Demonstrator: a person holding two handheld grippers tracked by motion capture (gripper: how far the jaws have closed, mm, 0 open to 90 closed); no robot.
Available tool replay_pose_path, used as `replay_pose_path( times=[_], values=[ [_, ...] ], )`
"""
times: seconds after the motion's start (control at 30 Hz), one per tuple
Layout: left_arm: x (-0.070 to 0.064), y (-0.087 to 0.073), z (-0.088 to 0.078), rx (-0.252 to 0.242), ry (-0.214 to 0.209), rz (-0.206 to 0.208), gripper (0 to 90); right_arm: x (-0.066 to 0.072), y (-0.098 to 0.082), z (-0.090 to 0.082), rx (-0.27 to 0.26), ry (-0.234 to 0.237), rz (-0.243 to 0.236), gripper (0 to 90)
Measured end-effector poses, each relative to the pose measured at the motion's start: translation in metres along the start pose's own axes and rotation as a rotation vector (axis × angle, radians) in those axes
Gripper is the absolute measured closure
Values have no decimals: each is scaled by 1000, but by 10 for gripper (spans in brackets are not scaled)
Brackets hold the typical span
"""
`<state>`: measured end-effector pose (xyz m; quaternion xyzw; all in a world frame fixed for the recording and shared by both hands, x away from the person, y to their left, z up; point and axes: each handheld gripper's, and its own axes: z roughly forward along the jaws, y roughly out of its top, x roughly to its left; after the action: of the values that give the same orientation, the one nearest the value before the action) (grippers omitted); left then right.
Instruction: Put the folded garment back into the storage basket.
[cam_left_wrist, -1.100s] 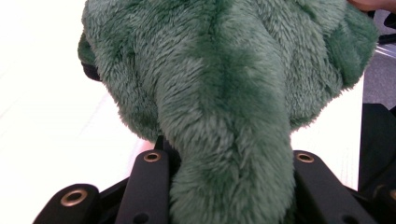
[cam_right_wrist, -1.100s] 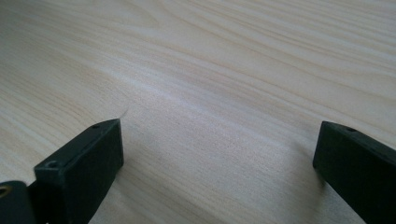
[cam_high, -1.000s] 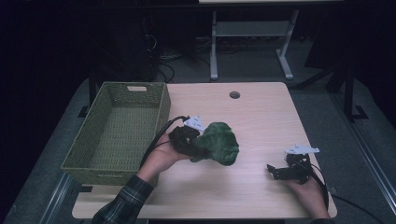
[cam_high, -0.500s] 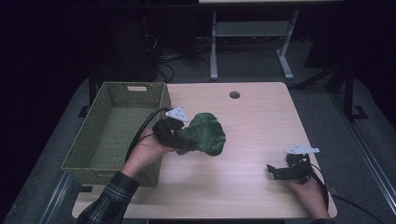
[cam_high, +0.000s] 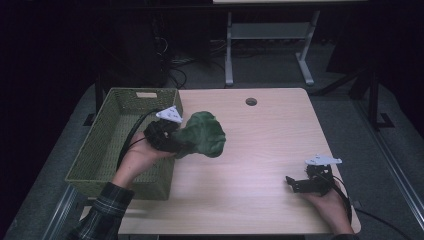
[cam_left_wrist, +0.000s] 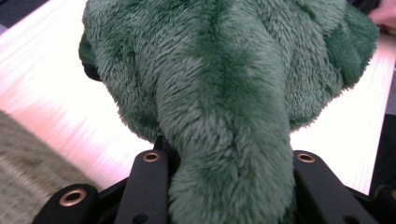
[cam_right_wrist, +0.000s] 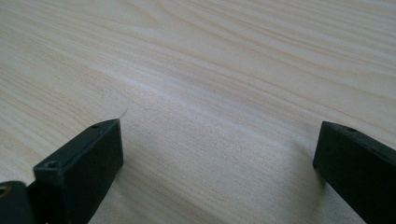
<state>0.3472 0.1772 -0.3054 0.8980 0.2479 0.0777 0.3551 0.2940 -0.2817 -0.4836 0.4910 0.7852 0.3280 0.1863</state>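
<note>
A dark green plush toy hangs above the table, just right of a woven green basket. My left gripper is shut on it at the toy's left end, over the basket's right rim. In the left gripper view the plush bulges between the two black jaws of the left gripper, and its fur hides the pads. My right gripper rests low at the table's front right. Its jaws stand wide apart over bare wood in the right gripper view, where the right gripper holds nothing.
The light wooden table has a round cable hole near its far edge. The basket takes up the table's left side, and its weave blurs at the lower left of the left gripper view. Desk legs stand beyond the table.
My left gripper has carried the plush toy left and a little away from me, from mid-table to the basket's right rim. The right gripper has stayed still.
</note>
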Motion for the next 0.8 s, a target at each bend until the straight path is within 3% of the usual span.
replay_pose_path(
  times=[0.3, 0.47, 0.8],
  values=[
    [19, -13, -30, -20, 70, -43, 640, 0, 0, 0, 0, 0, 0, 13],
    [32, -25, -45, -38, 111, -88, 641, 0, 0, 0, 0, -1, 1, 14],
    [52, -49, -62, -46, 187, -144, 640, 0, 0, 0, 0, -1, 1, 14]
  ],
)
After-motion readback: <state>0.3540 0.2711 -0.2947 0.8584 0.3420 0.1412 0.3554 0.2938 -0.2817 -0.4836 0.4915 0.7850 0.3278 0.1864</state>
